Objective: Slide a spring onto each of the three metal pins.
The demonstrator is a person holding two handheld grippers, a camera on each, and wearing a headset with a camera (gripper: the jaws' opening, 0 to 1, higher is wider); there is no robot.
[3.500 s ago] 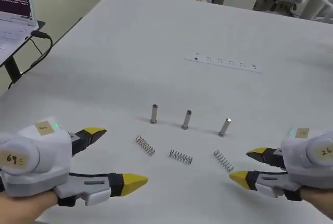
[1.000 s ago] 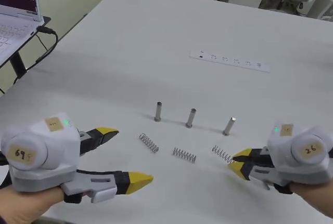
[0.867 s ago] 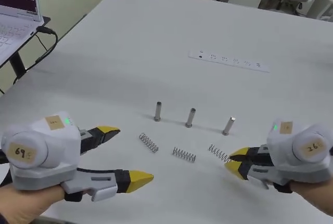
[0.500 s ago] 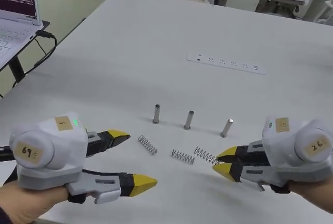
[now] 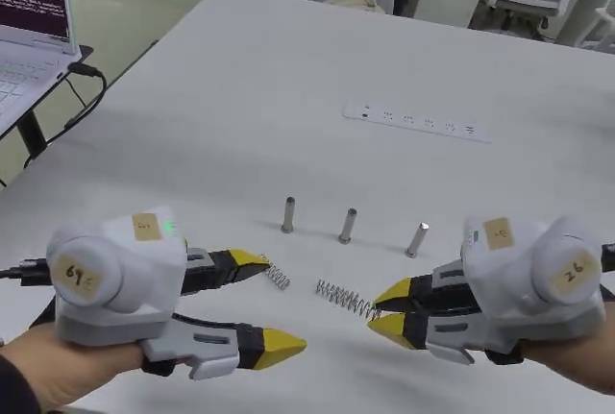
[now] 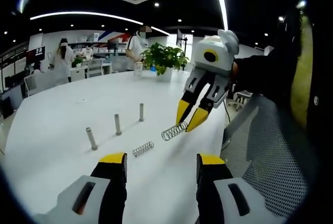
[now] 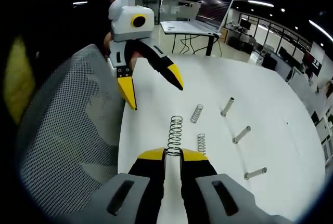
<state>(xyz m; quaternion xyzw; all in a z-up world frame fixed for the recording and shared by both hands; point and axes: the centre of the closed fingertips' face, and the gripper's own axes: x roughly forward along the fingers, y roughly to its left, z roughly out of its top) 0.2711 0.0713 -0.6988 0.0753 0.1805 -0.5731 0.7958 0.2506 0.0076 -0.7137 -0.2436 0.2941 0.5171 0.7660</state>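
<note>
Right tool [image 5: 384, 306] clenched on one end of a spring [image 7: 175, 133]. The coil sticks out past my tips, lifted off the white surface [image 5: 240, 97], on my side of the middle pin [image 5: 347, 226]. Left tool [image 5: 279, 301] released, jaws wide apart, gripping nothing, hovering low to the near left of the middle pin. Left pin [image 5: 288, 214], middle pin and right pin [image 5: 416, 239] upright in a row, all bare. Second spring [image 7: 196, 113] lies flat to the near left of the middle pin, close to my left tool's tip. Third spring [image 7: 201, 143] lies flat just in front of the middle pin, beside the held coil. Power strip [image 5: 415, 123] sits well beyond the middle pin.
</note>
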